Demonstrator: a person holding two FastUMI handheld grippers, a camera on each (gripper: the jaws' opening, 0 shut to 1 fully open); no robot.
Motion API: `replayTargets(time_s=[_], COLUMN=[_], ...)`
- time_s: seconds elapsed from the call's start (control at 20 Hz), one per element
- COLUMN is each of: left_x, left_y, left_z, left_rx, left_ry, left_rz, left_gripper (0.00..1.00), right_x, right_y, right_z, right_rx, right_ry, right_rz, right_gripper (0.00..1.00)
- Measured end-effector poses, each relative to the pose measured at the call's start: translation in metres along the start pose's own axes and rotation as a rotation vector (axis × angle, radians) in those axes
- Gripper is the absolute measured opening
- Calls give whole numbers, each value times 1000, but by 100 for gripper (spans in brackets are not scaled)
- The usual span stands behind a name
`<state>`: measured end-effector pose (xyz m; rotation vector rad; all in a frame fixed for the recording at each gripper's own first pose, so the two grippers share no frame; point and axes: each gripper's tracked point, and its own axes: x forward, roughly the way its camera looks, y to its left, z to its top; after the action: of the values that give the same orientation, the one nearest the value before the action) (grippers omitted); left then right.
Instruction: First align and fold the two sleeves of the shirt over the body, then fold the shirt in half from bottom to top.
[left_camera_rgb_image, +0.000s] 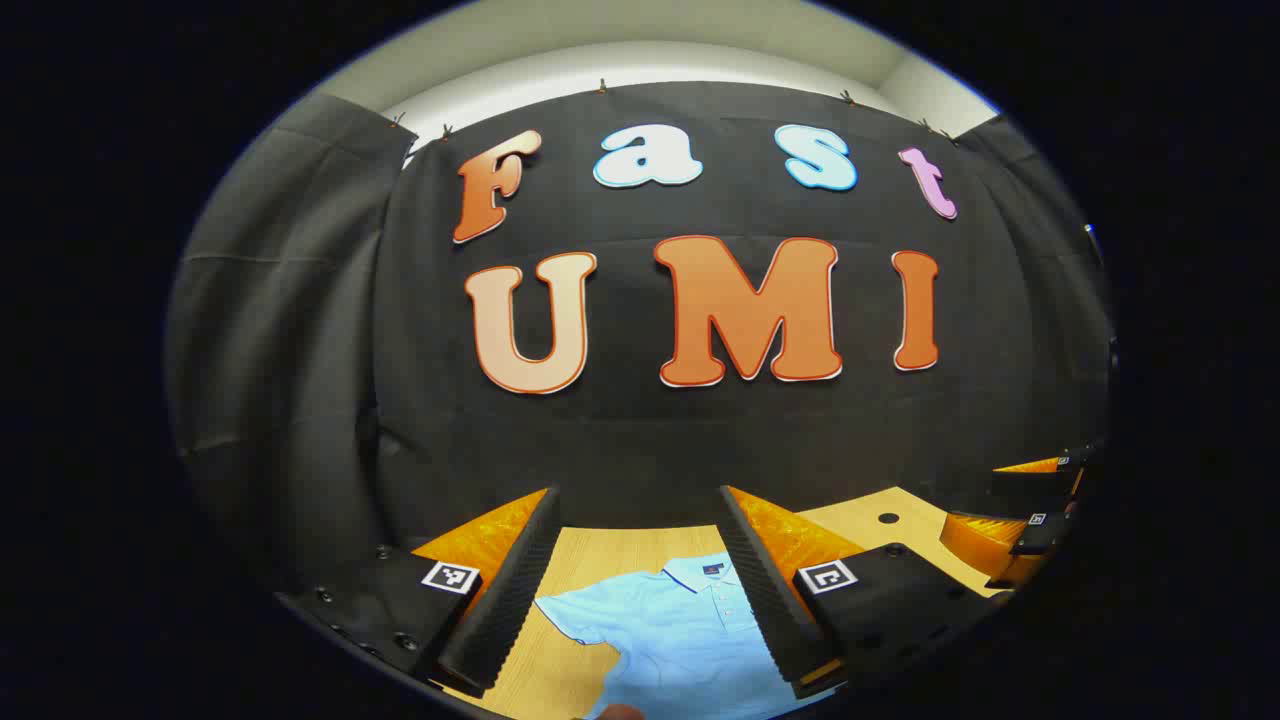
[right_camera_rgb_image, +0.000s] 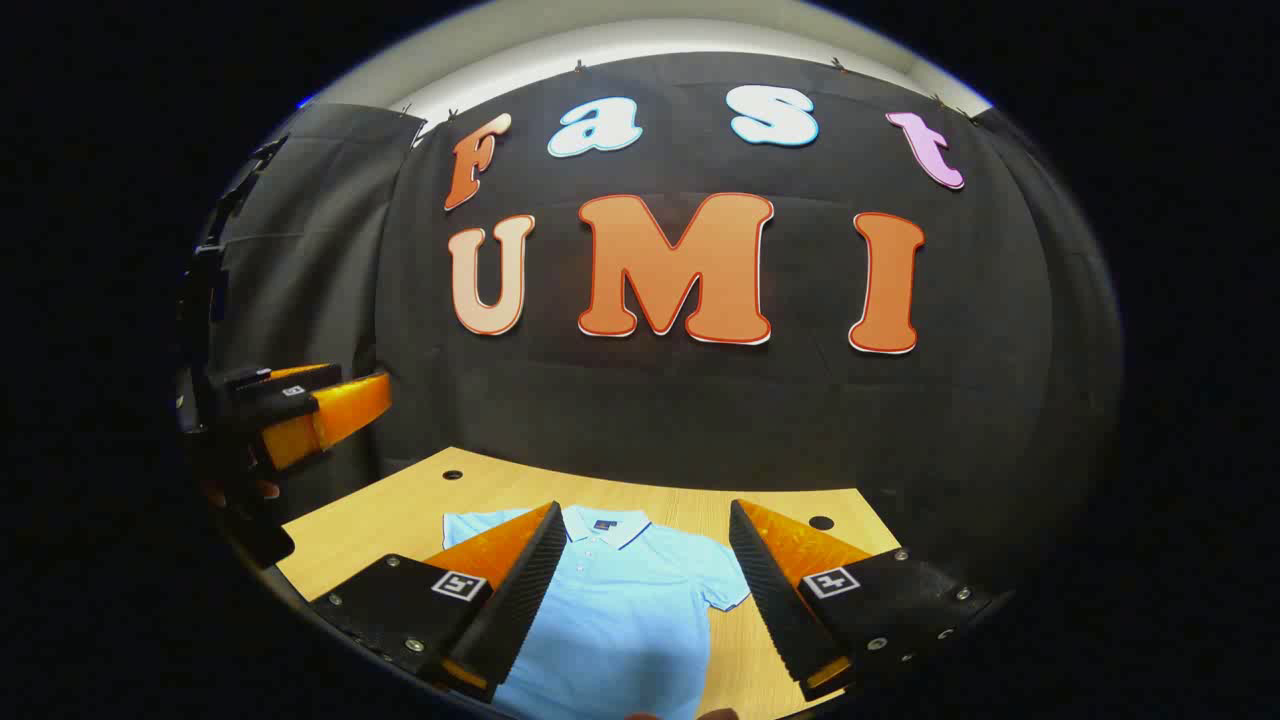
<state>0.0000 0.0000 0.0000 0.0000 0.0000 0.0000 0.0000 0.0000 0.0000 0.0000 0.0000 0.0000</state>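
Note:
A light blue polo shirt (left_camera_rgb_image: 690, 635) lies flat on the wooden table (left_camera_rgb_image: 590, 555), collar toward the back wall and short sleeves spread out. My left gripper (left_camera_rgb_image: 637, 500) hovers open above the shirt's left half, with nothing between its fingers. My right gripper (right_camera_rgb_image: 643, 508) is held open over the shirt (right_camera_rgb_image: 620, 600) in the same way, and the collar shows between its fingers. In the left gripper view the right gripper (left_camera_rgb_image: 1035, 510) shows at the far right. In the right gripper view the left gripper (right_camera_rgb_image: 310, 410) hangs in the air at the far left.
The table (right_camera_rgb_image: 400, 510) ends at the black cloth wall behind it. Small round holes sit near its back corners (right_camera_rgb_image: 452, 474) (right_camera_rgb_image: 821, 522). Bare wood surrounds the shirt on both sides. A bit of a hand (left_camera_rgb_image: 620, 712) shows at the bottom edge.

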Motion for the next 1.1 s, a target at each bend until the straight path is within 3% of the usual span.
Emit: replayTargets(time_s=[0.2,0.65,1.1], left_x=[2,9,3], left_y=[-4,-19,-21], left_z=[-4,3,-3], left_rx=[-14,17,55], left_ry=[9,-8,16], left_rz=[4,-4,47], left_gripper=[100,100,100], right_x=[11,25,75], right_y=[3,-17,-61], right_z=[13,0,-54], right_rx=[-20,-66,-12], right_ry=[-48,-22,177], right_rz=[-3,-47,-102], right_gripper=[99,99,99])
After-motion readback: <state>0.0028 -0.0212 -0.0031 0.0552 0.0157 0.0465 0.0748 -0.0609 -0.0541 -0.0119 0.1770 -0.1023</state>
